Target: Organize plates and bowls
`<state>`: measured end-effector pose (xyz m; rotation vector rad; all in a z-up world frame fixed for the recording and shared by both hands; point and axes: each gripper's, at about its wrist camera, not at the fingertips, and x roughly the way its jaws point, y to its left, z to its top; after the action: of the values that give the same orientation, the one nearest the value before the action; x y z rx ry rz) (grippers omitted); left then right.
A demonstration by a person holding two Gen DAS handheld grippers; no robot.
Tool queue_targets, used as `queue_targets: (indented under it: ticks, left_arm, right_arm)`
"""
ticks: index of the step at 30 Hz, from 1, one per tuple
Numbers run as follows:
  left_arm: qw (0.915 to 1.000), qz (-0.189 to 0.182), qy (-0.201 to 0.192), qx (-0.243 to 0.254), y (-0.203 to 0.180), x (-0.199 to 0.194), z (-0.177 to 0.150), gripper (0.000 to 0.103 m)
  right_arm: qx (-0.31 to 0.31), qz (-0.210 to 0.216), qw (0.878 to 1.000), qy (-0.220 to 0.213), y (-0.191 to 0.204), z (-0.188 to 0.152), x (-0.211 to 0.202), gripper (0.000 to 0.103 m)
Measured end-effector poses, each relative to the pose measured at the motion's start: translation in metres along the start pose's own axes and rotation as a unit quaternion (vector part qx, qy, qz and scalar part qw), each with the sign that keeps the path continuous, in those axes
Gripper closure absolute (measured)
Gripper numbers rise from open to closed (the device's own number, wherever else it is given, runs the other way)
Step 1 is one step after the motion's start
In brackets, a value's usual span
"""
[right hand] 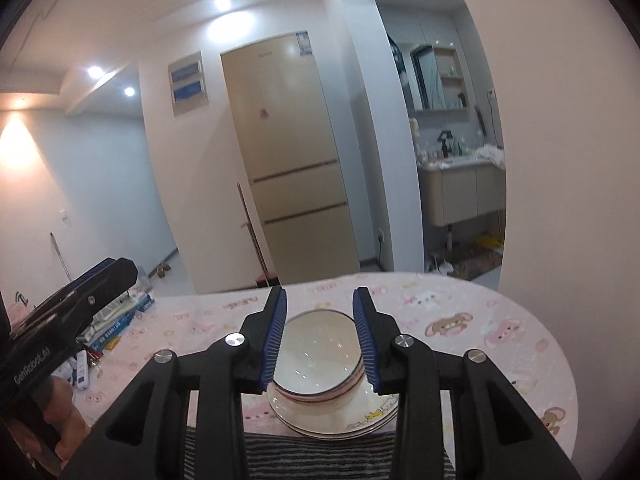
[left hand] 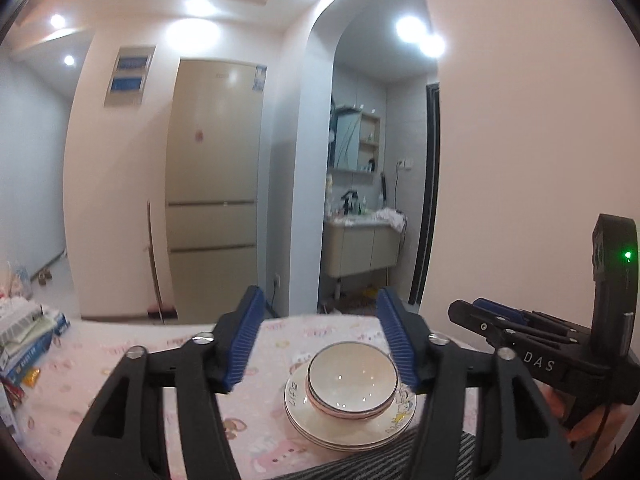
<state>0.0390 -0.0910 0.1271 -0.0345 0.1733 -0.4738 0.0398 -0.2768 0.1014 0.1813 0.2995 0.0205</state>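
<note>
A stack of white bowls (left hand: 352, 380) with dark rims sits on a stack of cream plates (left hand: 352, 426) with cartoon prints, near the table's front edge. The bowls (right hand: 316, 356) and plates (right hand: 340, 420) also show in the right wrist view. My left gripper (left hand: 320, 344) is open and empty, held above and left of the stack. My right gripper (right hand: 320, 336) is open and empty, its blue pads (right hand: 276, 332) standing either side of the bowls, above them. The right gripper also shows in the left wrist view (left hand: 500, 320).
The table has a pink cartoon cloth (right hand: 460, 320). A grey striped cloth (right hand: 320, 456) lies at the front edge under the plates. Books and boxes (left hand: 28, 332) are piled at the left. A beige fridge (left hand: 216, 188) and a washroom lie beyond.
</note>
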Motion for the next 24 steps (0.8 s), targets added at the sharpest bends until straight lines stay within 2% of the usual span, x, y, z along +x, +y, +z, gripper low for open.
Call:
queue_targets:
  ticks: [1,4,6,8,10,11,12,21,24]
  left_arm:
    - [0.9999,-0.003,-0.013,0.0,0.002,-0.006,0.001,0.028]
    - [0.9986,-0.006,-0.053,-0.004,0.013,-0.018,-0.003,0.002]
    - [0.9972,0.0,-0.075,-0.008,0.024,-0.022,-0.008,0.0]
    - [0.9962,0.008,-0.086,-0.009,0.034,-0.022,-0.015,0.0]
    - [0.9972,0.015,-0.074,0.0,0.038,-0.015,-0.02,0.0]
    - [0.9977,0.016,-0.066,0.003,0.039,-0.01,-0.023,0.0]
    - [0.998,0.015,-0.06,0.006,0.041,-0.006,-0.027,0.0]
    - [0.9969,0.007,-0.071,0.034,0.031,0.001,-0.068,0.0]
    - [0.9956,0.016,-0.077,0.05,0.027,0.003,-0.083,0.0]
  right_arm:
    - [-0.002,-0.002,1.0,-0.007,0.001,0.001,-0.004,0.045]
    - [-0.026,-0.02,0.999,-0.025,0.008,0.0,-0.017,0.042]
    - [-0.041,-0.028,0.998,-0.029,0.01,-0.003,-0.023,0.037]
    - [-0.045,-0.04,0.997,-0.047,0.01,-0.008,-0.032,0.027]
    - [-0.048,-0.054,0.995,-0.072,0.007,-0.012,-0.036,0.017]
    - [-0.049,-0.061,0.993,-0.083,0.005,-0.015,-0.036,0.005]
    - [-0.05,-0.064,0.993,-0.089,0.004,-0.018,-0.036,0.0]
    - [-0.053,-0.073,0.992,-0.088,-0.002,-0.05,-0.02,0.0]
    - [-0.055,-0.071,0.993,-0.082,-0.004,-0.063,-0.011,0.0]
